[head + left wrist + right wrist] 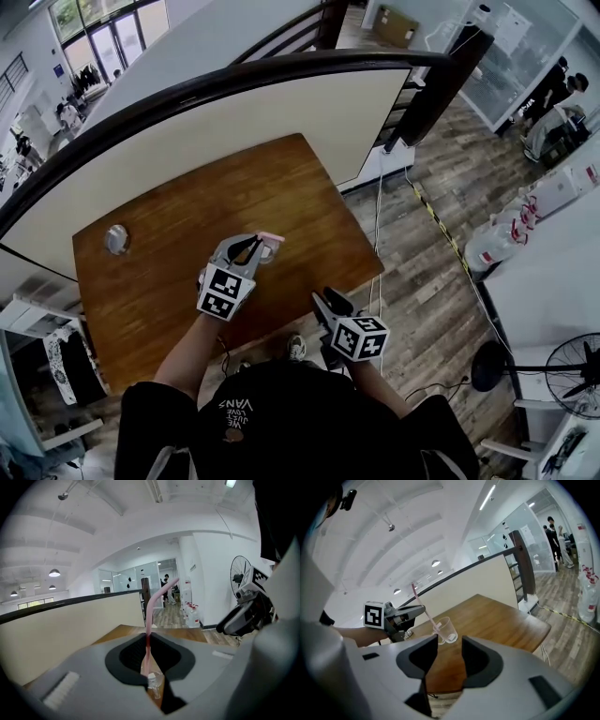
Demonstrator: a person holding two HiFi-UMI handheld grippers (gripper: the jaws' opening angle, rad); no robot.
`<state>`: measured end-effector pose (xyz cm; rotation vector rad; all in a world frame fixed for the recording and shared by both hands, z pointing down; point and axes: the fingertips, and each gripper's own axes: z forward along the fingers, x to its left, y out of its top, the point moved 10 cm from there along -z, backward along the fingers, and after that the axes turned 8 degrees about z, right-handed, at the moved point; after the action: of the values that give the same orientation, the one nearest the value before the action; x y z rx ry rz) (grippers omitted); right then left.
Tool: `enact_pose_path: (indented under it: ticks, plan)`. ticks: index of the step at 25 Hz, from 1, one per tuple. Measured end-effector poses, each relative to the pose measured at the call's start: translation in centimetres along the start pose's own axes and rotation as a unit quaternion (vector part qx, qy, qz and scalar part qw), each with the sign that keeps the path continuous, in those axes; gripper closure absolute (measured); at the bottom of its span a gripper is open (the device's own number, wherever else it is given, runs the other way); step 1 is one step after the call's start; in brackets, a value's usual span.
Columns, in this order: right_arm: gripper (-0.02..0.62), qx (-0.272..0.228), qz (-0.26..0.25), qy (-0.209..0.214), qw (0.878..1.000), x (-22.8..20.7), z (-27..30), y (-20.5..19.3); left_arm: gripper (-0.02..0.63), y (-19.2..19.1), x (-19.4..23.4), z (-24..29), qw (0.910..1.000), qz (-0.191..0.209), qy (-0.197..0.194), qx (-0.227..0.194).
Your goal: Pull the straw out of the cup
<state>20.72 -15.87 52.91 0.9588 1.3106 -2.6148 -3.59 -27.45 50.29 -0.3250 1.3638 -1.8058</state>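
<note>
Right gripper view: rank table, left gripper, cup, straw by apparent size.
1. table
2. left gripper, counting its marker cube
3. cup and straw: too close to rank. The straw looks longer, the cup wider.

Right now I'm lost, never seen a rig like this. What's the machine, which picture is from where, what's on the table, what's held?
No robot: a person holds a two-jaw claw in each hand. One picture comes from a head camera looking down; the other two come from cameras riding on the claws, looking along the jaws. On the wooden table lies a small round metal object. The left claw is shut on a pink straw whose lower end sits in a clear cup. The right claw is open, holding nothing.
</note>
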Motion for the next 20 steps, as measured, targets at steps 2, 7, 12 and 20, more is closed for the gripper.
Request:
enact_pose_path:
  ticks: [2,7,12,20]
  plan:
    - [0.433,-0.002,0.002,-0.005,1.0,0.4,-0.1,-0.2,0.566,0.2,0.2,-0.8,0.9999,-0.004,0.004,-0.01]
    - [0.433,-0.011,0.014,-0.015,1.0,1.4,-0.3,-0.7,0.566,0.3,0.4,-3.0,0.9993,-0.014,0.015,-0.032]
    - [0.433,-0.015,0.006,-0.024,1.0,3.0,0.0,-1.2,0.566,0.1,1.1,-5.9,0.998,-0.022,0.03,-0.052]
    - [0.433,-0.021,0.002,-0.016,1.0,5.8,0.7,-2.3,0.566,-0.3,2.2,-10.3,0.9952,-0.043,0.051,-0.072]
